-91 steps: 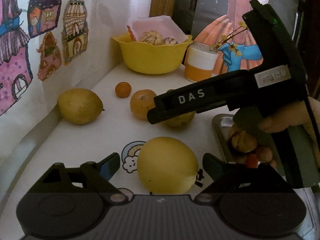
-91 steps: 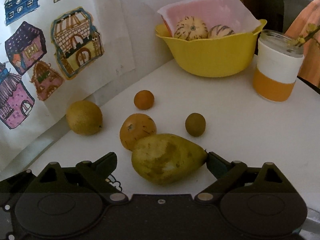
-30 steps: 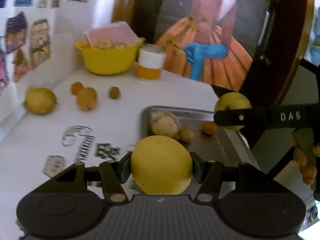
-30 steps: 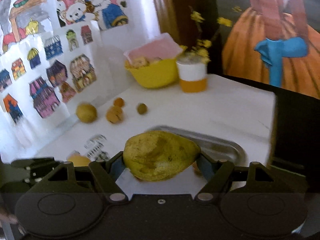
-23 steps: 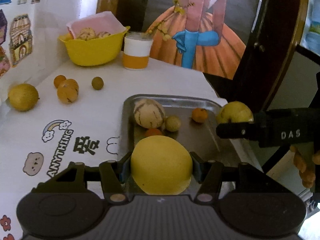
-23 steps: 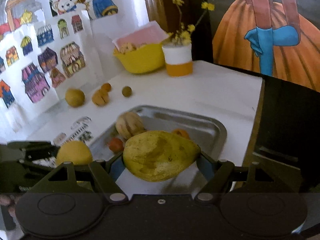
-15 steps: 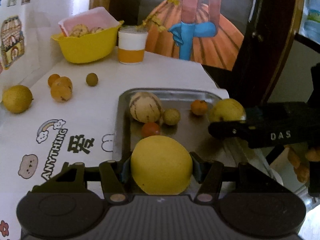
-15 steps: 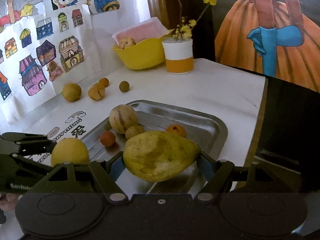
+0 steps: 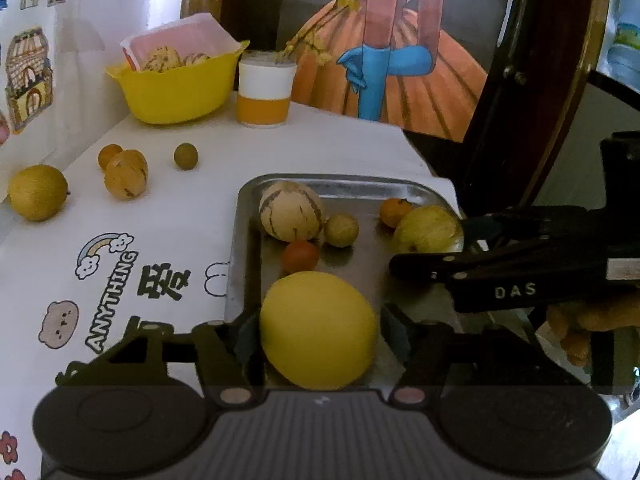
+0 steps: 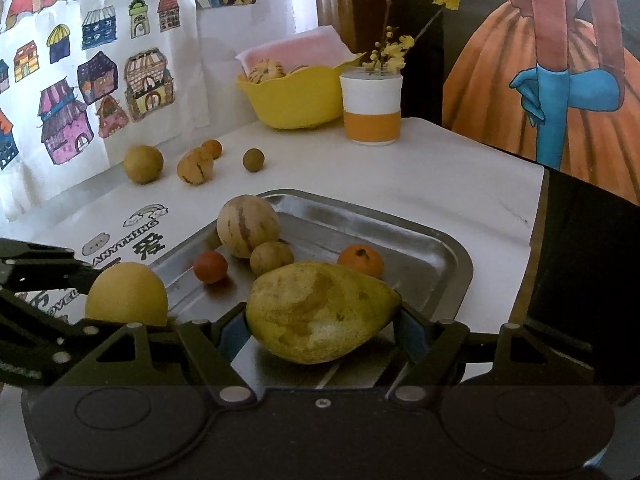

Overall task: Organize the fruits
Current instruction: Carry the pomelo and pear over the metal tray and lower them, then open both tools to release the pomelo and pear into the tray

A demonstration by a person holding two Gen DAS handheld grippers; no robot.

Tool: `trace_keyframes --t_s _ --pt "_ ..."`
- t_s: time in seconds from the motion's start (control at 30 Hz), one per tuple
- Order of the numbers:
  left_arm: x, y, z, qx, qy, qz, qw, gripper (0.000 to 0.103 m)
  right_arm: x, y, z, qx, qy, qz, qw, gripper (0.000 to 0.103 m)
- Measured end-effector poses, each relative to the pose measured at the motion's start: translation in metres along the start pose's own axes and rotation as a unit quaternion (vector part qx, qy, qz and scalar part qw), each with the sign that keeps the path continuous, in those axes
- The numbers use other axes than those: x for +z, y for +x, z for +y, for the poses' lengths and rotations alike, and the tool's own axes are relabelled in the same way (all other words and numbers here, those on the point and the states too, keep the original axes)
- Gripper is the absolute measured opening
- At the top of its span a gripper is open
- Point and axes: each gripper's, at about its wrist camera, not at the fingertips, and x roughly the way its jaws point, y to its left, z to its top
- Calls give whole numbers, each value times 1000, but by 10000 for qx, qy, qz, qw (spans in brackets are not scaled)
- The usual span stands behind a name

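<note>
A rectangular metal tray (image 10: 448, 248) sits on the white worktop (image 10: 440, 168), holding small round fruits. Behind it stand a yellow plastic bowl (image 10: 296, 100) and, to its right, a white-and-orange cup (image 10: 372, 120).

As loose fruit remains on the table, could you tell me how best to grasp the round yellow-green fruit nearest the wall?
Grip the round yellow-green fruit across its widest middle, coming from the tray side: it is near-spherical, stands alone, and the wall rises close behind.
</note>
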Motion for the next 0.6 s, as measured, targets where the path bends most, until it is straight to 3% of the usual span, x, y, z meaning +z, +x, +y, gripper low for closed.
trace_keyframes --t_s 0.27,0.43,0.6 --pt "-13 -28 4 -28 -190 -270 9995 82 3 -35 10 -33 154 -289 9995 90" --pt "-22 -60 10 118 -377 -624 9973 102 -2 -70 24 -194 135 -540 9983 99" --pt "-31 -94 16 257 -521 -838 9948 102 -11 -109 44 -402 82 -762 9962 102"
